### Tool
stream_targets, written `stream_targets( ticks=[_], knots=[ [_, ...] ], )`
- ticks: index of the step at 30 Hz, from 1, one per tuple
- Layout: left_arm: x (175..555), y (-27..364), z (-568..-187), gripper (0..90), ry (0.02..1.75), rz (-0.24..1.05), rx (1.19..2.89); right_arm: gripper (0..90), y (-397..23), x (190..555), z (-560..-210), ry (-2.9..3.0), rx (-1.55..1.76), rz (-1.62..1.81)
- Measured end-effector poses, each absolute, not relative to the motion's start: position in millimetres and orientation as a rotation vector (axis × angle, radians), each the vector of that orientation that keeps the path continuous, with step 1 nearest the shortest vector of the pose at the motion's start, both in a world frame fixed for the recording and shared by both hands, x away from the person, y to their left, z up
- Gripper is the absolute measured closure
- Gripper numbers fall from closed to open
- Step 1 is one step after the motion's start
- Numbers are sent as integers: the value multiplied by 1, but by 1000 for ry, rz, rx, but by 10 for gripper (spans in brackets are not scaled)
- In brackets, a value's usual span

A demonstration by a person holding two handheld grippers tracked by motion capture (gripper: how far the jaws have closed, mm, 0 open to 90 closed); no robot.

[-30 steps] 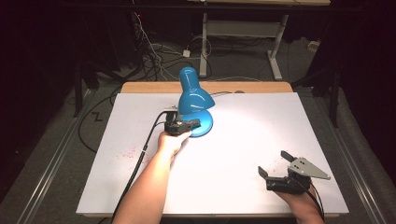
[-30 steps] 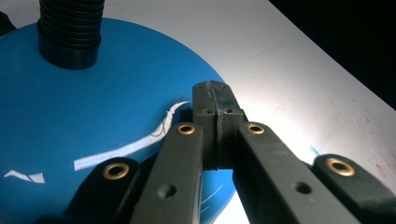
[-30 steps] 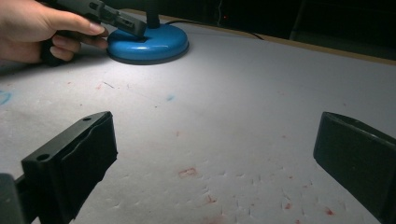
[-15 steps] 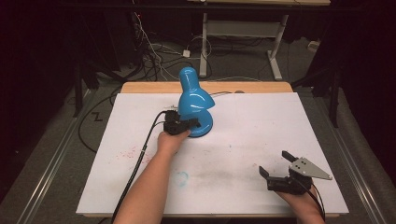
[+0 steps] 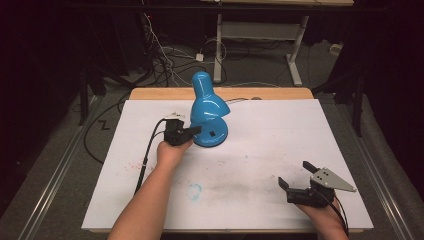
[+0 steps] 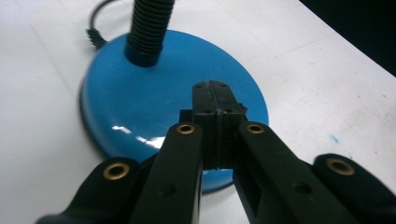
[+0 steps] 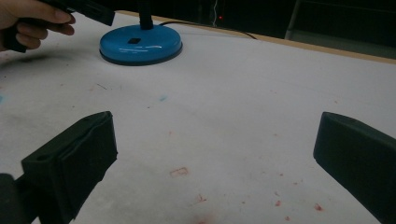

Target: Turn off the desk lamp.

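We note the left gripper [image 5: 196, 130], jaws closed and empty, poised just over the blue lamp's base [image 6: 154, 100] near the tabletop's far edge.

White tabletop [image 5: 280, 145] (red and blue stains), wooden strip [image 5: 270, 93] behind, tangled floor cables [image 5: 165, 55].

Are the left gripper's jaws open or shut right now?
Shut: the left gripper has both black jaws pressed together, nothing between them, above the blue lamp base.

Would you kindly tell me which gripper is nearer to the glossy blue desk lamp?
The left gripper, jaws shut, is at the glossy blue desk lamp's round base. The right gripper, jaws open, sits far off by the table's near edge.
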State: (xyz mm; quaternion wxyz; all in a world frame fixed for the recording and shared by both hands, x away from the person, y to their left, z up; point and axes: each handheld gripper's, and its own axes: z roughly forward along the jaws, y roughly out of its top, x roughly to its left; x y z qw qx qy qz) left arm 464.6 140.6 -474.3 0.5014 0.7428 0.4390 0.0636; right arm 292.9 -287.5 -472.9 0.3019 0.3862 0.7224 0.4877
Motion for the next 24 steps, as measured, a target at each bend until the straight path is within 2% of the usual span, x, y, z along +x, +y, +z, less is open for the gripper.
stream_targets(
  ticks=[7, 24],
  knots=[
    [442, 157, -474, 883, 1048, 158, 1774, 3, -289, 293, -474, 1911, 1040, 1290],
    [379, 185, -485, 883, 1058, 218, 1922, 3, -292, 295, -475, 1898, 1060, 1295]
  ],
)
